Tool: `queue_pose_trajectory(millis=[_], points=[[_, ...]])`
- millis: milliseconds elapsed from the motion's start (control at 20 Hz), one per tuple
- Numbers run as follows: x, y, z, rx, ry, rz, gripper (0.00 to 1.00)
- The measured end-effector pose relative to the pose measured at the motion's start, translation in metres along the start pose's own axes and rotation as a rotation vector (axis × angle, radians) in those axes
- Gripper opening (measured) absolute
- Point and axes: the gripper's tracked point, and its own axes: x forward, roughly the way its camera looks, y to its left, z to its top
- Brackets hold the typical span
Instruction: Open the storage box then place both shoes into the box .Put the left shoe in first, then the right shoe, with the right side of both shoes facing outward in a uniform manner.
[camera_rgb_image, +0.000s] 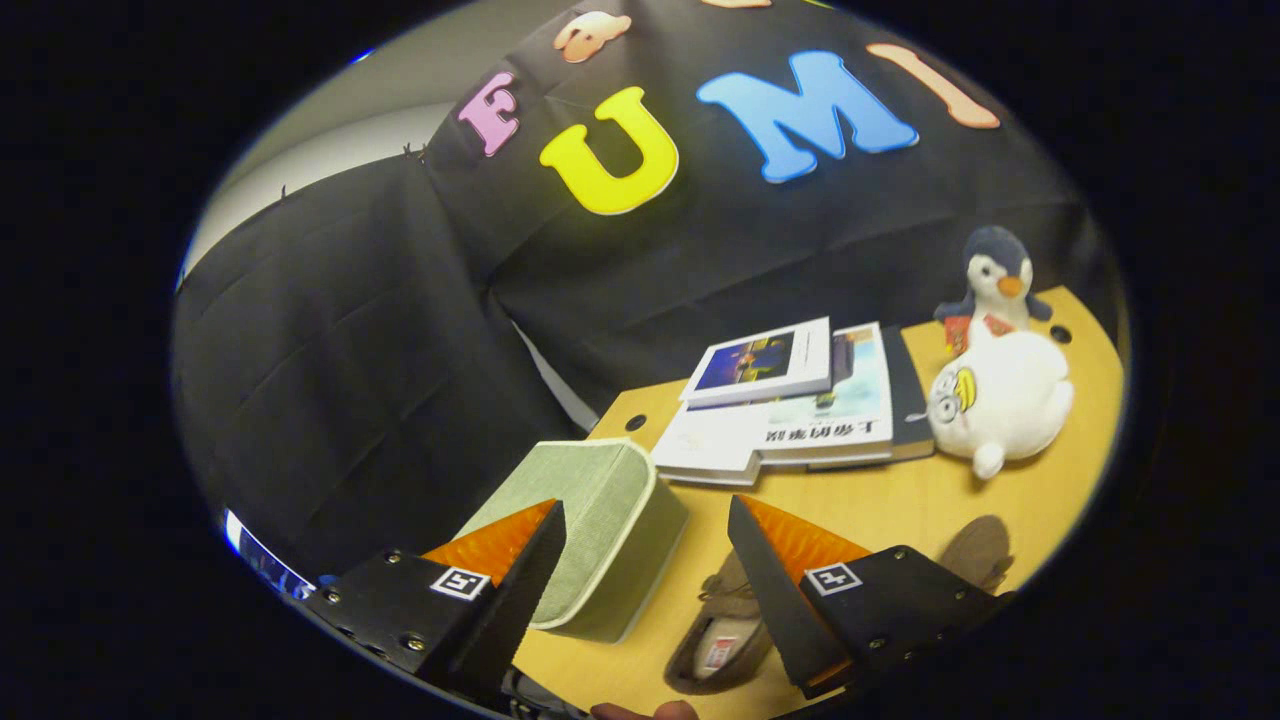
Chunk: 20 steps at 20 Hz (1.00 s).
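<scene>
Tongs (645, 520) parted, empty; storage box (590, 520) closed, shoes (725, 630) beside.

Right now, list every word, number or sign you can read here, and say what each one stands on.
Nothing can be quoted with confidence.
Lower book: a row of printed characters, too blurred to quote.
Top book: picture cover, its text too small.
Shoe: an insole tag, too small to read.
Gripper, fingers open and holding nothing: square coded markers, no words.
</scene>
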Motion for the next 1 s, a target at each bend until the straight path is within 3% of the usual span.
queue_pose_trajectory(millis=[200, 500, 750, 1000], points=[[0.029, 0.008, -0.015, 0.071, 0.063, 0.054, 0.98], [0.062, 0.032, -0.046, 0.193, 0.153, 0.216, 0.96], [0.088, 0.029, -0.075, 0.283, 0.232, 0.275, 0.96], [0.104, 0.037, -0.082, 0.514, 0.285, 0.367, 0.96]])
